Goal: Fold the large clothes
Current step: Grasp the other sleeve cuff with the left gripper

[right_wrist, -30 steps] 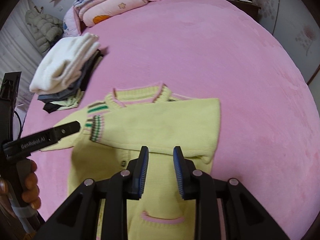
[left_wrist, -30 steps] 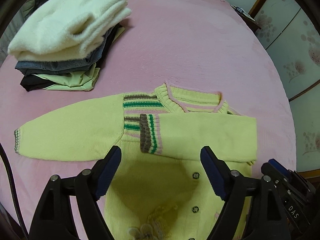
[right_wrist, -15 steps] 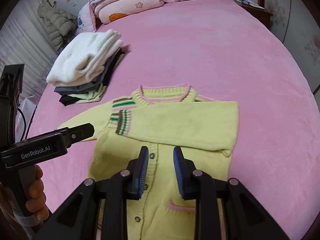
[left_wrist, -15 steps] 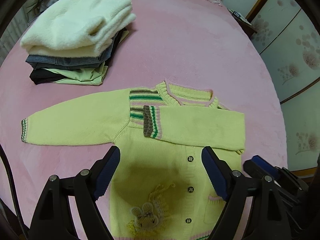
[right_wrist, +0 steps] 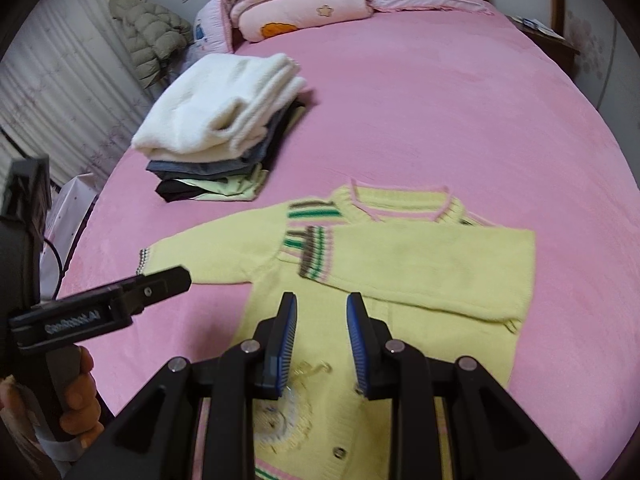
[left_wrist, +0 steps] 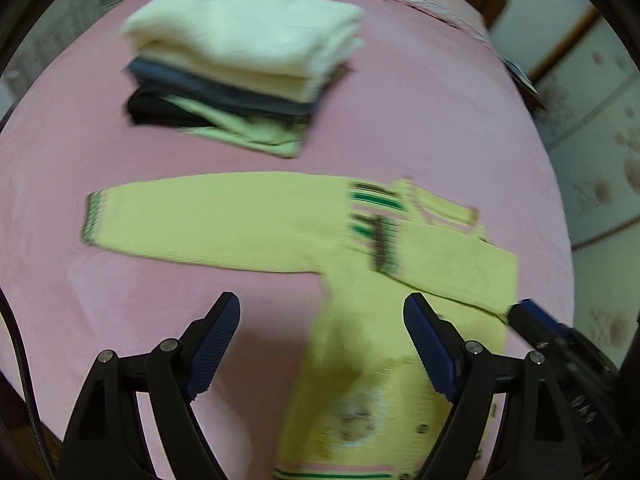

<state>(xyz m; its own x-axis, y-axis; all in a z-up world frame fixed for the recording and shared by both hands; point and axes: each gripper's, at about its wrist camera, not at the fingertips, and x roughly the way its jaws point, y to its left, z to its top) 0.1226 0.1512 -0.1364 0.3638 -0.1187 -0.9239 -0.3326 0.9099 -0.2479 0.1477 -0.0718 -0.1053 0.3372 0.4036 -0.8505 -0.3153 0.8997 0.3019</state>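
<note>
A yellow knit cardigan (right_wrist: 400,280) with green, brown and pink stripes lies flat, front up, on the pink bed (right_wrist: 460,100). Its right sleeve is folded across the chest; its left sleeve (left_wrist: 216,216) stretches out to the left. My left gripper (left_wrist: 320,320) is wide open and empty, above the bed and the cardigan's left side below that sleeve. It also shows in the right wrist view (right_wrist: 168,280). My right gripper (right_wrist: 321,308) is open by a narrow gap, empty, above the cardigan's front. The cardigan also shows in the left wrist view (left_wrist: 400,340).
A stack of folded clothes (right_wrist: 224,120) with a white fleece on top sits on the bed left of the cardigan, also in the left wrist view (left_wrist: 240,52). Folded quilts and a pillow (right_wrist: 304,0) lie at the headboard. A nightstand (right_wrist: 540,36) stands at the right.
Both grippers have pulled back and up from the cardigan. The left gripper has swung left toward the outstretched sleeve; its view is blurred by motion. The cardigan has not moved.
</note>
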